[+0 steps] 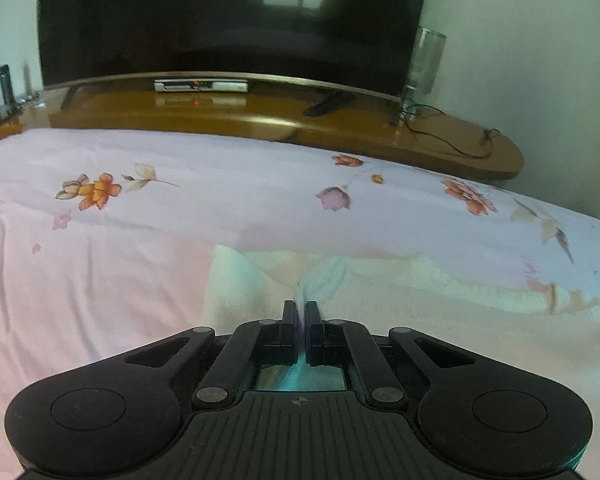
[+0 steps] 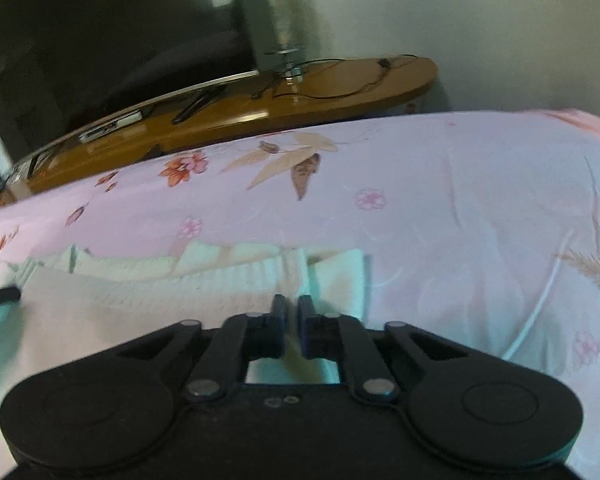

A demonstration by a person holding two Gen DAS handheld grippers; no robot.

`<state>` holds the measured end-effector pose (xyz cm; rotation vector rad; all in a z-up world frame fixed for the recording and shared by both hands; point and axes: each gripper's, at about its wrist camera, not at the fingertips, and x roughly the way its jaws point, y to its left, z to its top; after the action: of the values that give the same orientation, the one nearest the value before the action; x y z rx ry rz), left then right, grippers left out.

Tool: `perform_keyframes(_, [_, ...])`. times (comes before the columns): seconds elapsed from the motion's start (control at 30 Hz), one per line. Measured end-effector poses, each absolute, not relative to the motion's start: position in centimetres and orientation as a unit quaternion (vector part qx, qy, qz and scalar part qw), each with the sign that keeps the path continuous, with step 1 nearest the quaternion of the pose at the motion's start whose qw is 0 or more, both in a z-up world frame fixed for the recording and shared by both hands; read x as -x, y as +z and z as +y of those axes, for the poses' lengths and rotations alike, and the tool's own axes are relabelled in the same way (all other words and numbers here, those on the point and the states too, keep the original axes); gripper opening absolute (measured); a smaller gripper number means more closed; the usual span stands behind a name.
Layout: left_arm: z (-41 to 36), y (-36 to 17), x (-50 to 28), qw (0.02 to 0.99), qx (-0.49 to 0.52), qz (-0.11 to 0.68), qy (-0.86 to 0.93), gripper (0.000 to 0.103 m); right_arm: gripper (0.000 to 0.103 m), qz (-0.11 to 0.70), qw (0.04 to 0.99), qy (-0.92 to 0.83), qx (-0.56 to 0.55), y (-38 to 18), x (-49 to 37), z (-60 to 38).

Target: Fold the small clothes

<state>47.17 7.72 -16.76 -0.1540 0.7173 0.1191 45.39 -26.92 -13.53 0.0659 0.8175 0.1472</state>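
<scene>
The left gripper (image 1: 300, 309) pinches a fold of the cream garment (image 1: 380, 284) on the bed (image 1: 100, 280). The right gripper (image 2: 293, 305) pinches the garment's other edge.

The garment (image 1: 440, 292) is soft, pale cream cloth with a ribbed, knitted look along its edge (image 2: 220, 276). The bedsheet (image 1: 220, 184) beneath it is thin, smooth pink cloth, matt, printed with flowers and lightly creased. Both the left gripper (image 1: 300, 312) and the right gripper (image 2: 292, 308) are black matt plastic with dull metal pivot pins. The low cabinet (image 1: 260, 120) is brown wood with a glossy, mirror-like finish. The television (image 1: 220, 20) screen is dark and shiny. The lamp (image 1: 426, 64) looks like clear glass.
</scene>
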Motion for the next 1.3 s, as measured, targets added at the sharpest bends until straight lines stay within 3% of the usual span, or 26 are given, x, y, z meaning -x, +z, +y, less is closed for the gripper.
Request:
perform_keyframes(0.27, [8.3, -16.6, -48.3, 0.931, 0.087, 0.345, 0.08, 0.003, 0.004, 0.381, 0.924, 0.02, -0.006, -14.2, -46.6, -26.3])
perform_keyframes(0.3, [8.1, -16.3, -47.8, 0.932, 0.079, 0.344, 0.077, 0.003, 0.009, 0.378, 0.926, 0.02, -0.006, -14.0, -46.3, -26.2])
perform_keyframes(0.33, [8.0, -16.0, -47.1, 0.934, 0.069, 0.341, 0.077, 0.003, 0.021, 0.376, 0.926, 0.021, -0.002, -13.8, -45.9, -26.1])
perform_keyframes(0.4, [8.0, -15.3, -45.8, 0.936, 0.065, 0.338, 0.066, 0.003, 0.029, 0.375, 0.927, 0.027, -0.009, -13.0, -44.9, -26.1])
perform_keyframes(0.73, [3.9, -15.1, -39.4, 0.923, 0.055, 0.382, -0.013, 0.004, 0.029, 0.385, 0.912, 0.14, -0.026, -10.2, -38.8, -19.5])
perform_keyframes(0.97, [4.3, -16.0, -36.9, 0.929, 0.053, 0.367, 0.008, 0.003, 0.026, 0.388, 0.908, 0.141, 0.075, -13.6, -36.7, -15.9])
perform_keyframes(1.3, [4.4, -15.9, -33.1, 0.916, 0.062, 0.397, 0.018, 0.004, 0.03, 0.392, 0.907, 0.151, 0.031, -10.9, -31.8, -16.7])
